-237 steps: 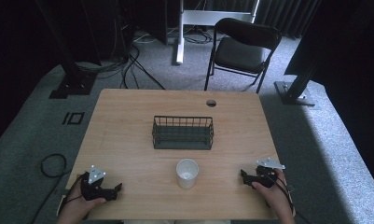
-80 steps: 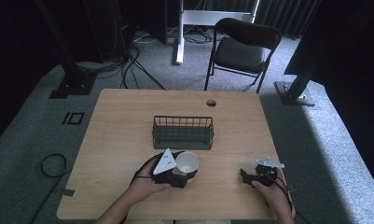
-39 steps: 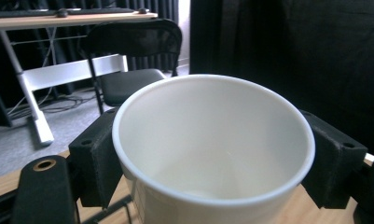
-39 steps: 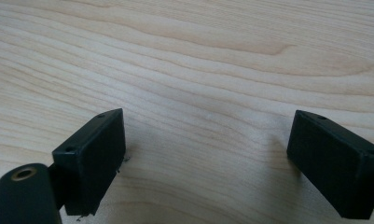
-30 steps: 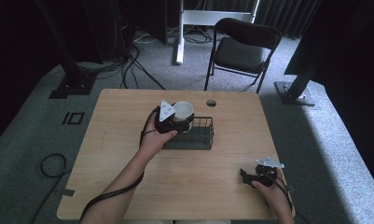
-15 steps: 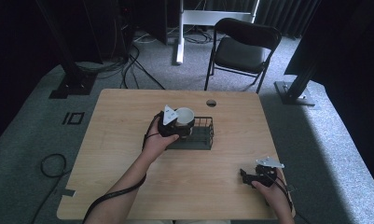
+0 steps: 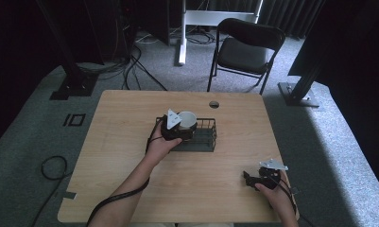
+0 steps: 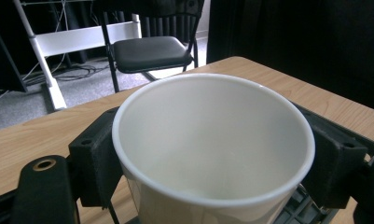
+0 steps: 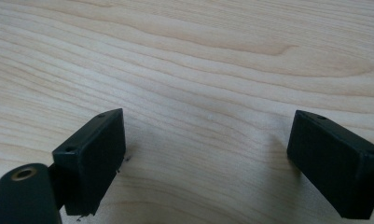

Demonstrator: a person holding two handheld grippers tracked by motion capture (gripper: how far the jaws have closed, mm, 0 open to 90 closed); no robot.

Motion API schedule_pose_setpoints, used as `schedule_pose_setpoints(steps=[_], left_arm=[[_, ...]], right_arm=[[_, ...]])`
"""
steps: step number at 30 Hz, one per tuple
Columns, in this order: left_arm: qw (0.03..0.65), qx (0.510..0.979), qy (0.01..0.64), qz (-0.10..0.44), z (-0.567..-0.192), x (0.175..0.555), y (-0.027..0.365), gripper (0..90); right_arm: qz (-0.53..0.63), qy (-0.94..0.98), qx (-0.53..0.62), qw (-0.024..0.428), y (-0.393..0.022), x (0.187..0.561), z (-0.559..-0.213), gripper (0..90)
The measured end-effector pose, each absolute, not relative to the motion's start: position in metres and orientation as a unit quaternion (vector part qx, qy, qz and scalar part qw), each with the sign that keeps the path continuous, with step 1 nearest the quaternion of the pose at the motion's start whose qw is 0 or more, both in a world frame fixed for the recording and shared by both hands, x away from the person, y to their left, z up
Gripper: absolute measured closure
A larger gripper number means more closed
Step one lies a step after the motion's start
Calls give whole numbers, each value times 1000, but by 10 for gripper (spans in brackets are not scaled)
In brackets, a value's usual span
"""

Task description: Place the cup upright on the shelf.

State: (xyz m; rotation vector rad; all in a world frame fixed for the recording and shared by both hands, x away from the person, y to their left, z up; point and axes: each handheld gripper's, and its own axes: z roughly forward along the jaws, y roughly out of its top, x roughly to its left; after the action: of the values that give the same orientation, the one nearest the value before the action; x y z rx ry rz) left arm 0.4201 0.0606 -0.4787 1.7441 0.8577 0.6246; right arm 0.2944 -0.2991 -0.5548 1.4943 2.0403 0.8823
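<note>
Since half a second back my left gripper (image 7: pixel 180 128) has come down a touch with the white paper cup (image 7: pixel 187 119), so the cup now sits lower over the left end of the black wire basket (image 7: pixel 203 137), which is mid-table. Going further back, the cup was standing on the wooden table (image 7: pixel 121 123) in front of the basket, nearer me, so it has travelled up and over.

The left gripper is clamped on the cup, one black jaw on each side of it just under the rim. My left gripper view shows that best: the cup (image 8: pixel 212 154) is upright and empty, and a bit of basket wire (image 8: pixel 310 210) shows below it at the bottom right. From the high view I can't tell whether the cup's base touches the basket floor yet.

My right gripper (image 7: pixel 253 179) sits at the near right of the table, well apart from the basket. The right gripper view shows its jaws spread wide with bare wood grain (image 9: pixel 198 70) between them, holding nothing.

Behind the table there's a black folding chair (image 7: pixel 246 47), also visible from the left gripper view (image 8: pixel 147 49). No brand or writing that I can read on anything.
</note>
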Motion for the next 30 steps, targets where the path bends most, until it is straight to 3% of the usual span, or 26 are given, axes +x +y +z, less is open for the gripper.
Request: schedule_pose_setpoints(steps=[10,30], left_arm=[[506,743,359,250,-474,419,64,110],[501,744,358,261,-456,395,89,111]], right_arm=[[321,741,543,229,-299,294,-555,110],[321,742,543,230,-299,294,-555,110]])
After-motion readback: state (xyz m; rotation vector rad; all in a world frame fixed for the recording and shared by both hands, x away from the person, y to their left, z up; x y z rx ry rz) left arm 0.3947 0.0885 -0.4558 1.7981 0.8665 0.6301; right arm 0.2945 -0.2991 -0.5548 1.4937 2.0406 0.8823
